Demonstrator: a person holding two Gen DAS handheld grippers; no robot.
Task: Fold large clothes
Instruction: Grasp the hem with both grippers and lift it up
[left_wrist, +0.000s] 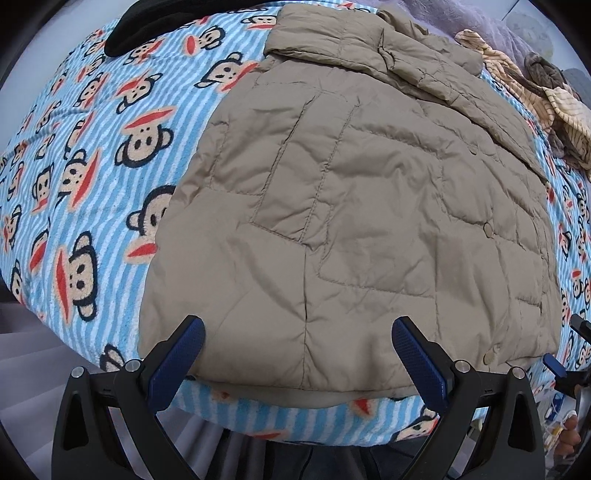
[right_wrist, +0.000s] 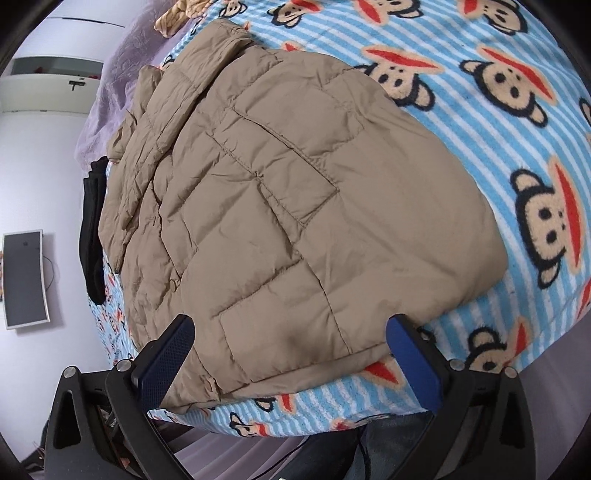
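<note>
Left tongs (left_wrist: 297, 332): fingers spread wide, gripping nothing, poised over the near hem of the jacket (left_wrist: 362, 206). Blue pads (left_wrist: 177, 363) show at 7 and 5 o'clock in the left wrist view.

Right tongs (right_wrist: 290, 332): likewise spread wide and gripping nothing, over the jacket's (right_wrist: 295, 206) near corner; whether the pads (right_wrist: 415, 360) touch the fabric cannot be told.

Jacket: tan, quilted, lying flat on the blanket (left_wrist: 92, 177), hem at the blanket's near edge, collar toward 12 o'clock. Snap buttons (left_wrist: 487, 230) run along its edge at 3 to 5 o'clock in the left view.

Blanket (right_wrist: 498, 122): blue-and-white stripes with monkey faces, extending past the jacket on all visible sides.

Surroundings: a black garment (left_wrist: 147, 22) at 11 o'clock in the left view; a striped cloth (left_wrist: 535, 88) at 2 o'clock, off the jacket's collar end. In the right view, a monitor (right_wrist: 26, 278) at 9 o'clock, well apart from the blanket.
</note>
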